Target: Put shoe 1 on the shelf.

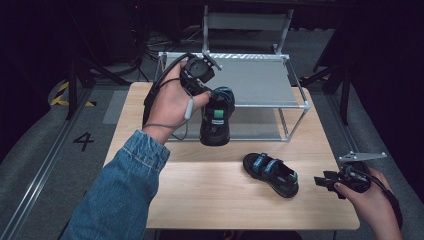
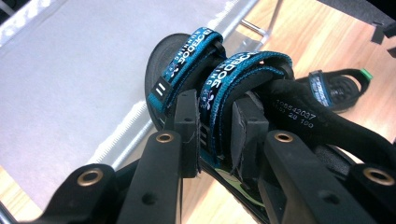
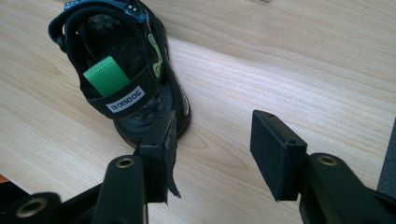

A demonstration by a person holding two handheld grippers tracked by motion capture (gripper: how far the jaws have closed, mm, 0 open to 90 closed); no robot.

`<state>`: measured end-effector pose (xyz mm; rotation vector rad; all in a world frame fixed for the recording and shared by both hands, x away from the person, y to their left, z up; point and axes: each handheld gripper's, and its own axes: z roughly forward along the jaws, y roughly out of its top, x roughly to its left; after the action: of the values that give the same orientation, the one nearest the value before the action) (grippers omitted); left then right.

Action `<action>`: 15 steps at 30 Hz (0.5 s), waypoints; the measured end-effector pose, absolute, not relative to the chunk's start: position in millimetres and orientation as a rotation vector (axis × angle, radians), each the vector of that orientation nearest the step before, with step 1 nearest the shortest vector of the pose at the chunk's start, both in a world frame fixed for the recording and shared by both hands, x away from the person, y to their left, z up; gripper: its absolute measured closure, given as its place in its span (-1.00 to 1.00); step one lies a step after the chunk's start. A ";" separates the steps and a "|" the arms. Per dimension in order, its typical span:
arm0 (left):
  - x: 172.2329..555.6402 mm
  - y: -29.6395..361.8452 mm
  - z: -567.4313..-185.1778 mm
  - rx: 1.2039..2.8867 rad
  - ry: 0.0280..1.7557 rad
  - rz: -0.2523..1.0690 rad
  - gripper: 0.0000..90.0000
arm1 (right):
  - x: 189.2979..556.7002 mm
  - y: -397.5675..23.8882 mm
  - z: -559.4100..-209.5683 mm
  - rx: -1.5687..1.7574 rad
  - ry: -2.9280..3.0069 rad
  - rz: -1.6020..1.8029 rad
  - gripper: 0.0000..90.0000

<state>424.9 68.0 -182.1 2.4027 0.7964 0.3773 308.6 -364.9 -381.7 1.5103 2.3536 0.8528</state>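
Note:
A black sandal (image 1: 216,120) with blue straps hangs above the table in front of the rack, toe up. My left gripper (image 1: 212,96) is shut on it. In the left gripper view the pads (image 2: 245,130) pinch one blue strap of this sandal (image 2: 187,60), with the left gripper (image 2: 215,135) over the shelf's front edge. The second sandal (image 1: 271,173) lies on the table at the right; its heel strap with a green tab shows in the right gripper view (image 3: 116,70). My right gripper (image 1: 322,181) (image 3: 215,140) stands open just behind that heel, holding nothing.
A metal-framed rack with a grey fabric shelf (image 1: 260,80) (image 2: 70,79) stands at the back of the wooden table (image 1: 210,200). A second, lower shelf (image 1: 260,127) sits under it. Dark floor, cables and stands surround the table.

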 end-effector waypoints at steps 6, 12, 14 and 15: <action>443.1 69.1 -182.6 2.390 0.797 0.404 0.68 | 306.6 -366.0 -382.5 1.526 2.355 0.845 0.14; 461.1 67.4 -188.7 2.370 0.812 0.441 0.68 | 301.0 -365.6 -381.1 1.518 2.349 0.837 0.14; 467.8 67.5 -191.4 2.362 0.825 0.436 0.68 | 299.4 -367.1 -380.9 1.519 2.341 0.838 0.14; 471.3 68.0 -192.7 2.358 0.826 0.438 0.68 | 298.5 -368.5 -380.8 1.523 2.340 0.839 0.14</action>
<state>471.3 68.0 -192.7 2.3575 0.8259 0.4380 298.5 -368.5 -380.8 1.5231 2.3405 0.8388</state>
